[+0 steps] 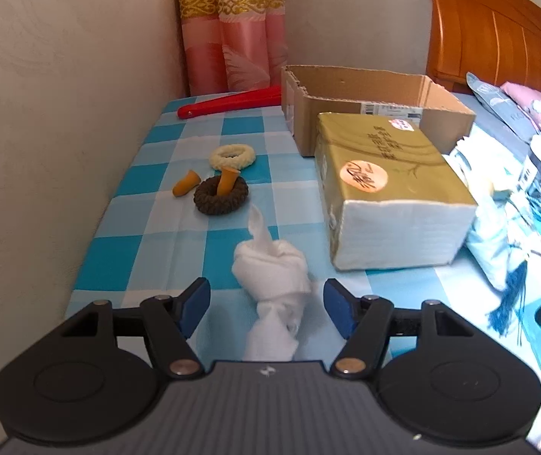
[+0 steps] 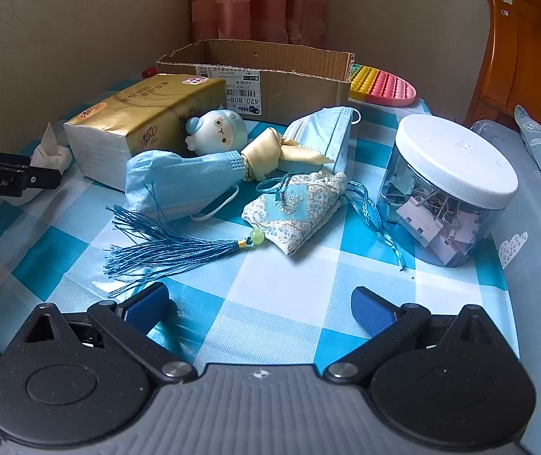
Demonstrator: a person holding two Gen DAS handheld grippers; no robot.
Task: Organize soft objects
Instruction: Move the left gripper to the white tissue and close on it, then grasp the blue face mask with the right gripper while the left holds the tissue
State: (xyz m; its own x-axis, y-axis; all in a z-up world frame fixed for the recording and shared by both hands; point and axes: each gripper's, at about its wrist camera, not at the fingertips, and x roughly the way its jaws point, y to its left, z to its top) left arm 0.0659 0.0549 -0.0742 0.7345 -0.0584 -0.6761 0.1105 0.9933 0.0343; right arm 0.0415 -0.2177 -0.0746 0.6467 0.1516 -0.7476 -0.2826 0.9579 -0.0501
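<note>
Two blue-padded fingers of the left gripper [image 1: 266, 305] stand apart on either side of a knotted white cloth [image 1: 270, 276], which lies on the blue-and-white checked tablecloth [image 1: 149, 250]. Neither pad presses on the cloth; the right pad looks just beside its bulge, though whether it touches I cannot tell. The cloth's long axis runs roughly along the gripper's own line, from under the gripper body away toward the far end of the table, with a thin twisted tail [image 1: 257, 223] pointing up and away toward a dark brown ring [image 1: 221, 197]. An orange fingertip cover [image 1: 227, 180] stands in that ring; a second one [image 1: 185, 187] lies just left of it, and a cream ring [image 1: 232, 156] sits behind. A gold tissue pack [image 1: 388, 185] lies to the cloth's right, in front of a cardboard box [image 1: 369, 113].

The right gripper [image 2: 259, 307] has its jaws wide over bare tablecloth, holding nothing. Beyond it lie a blue tassel [image 2: 164, 250], a patterned sachet [image 2: 300, 208], face masks [image 2: 179, 182] and a white-lidded jar [image 2: 448, 185].
</note>
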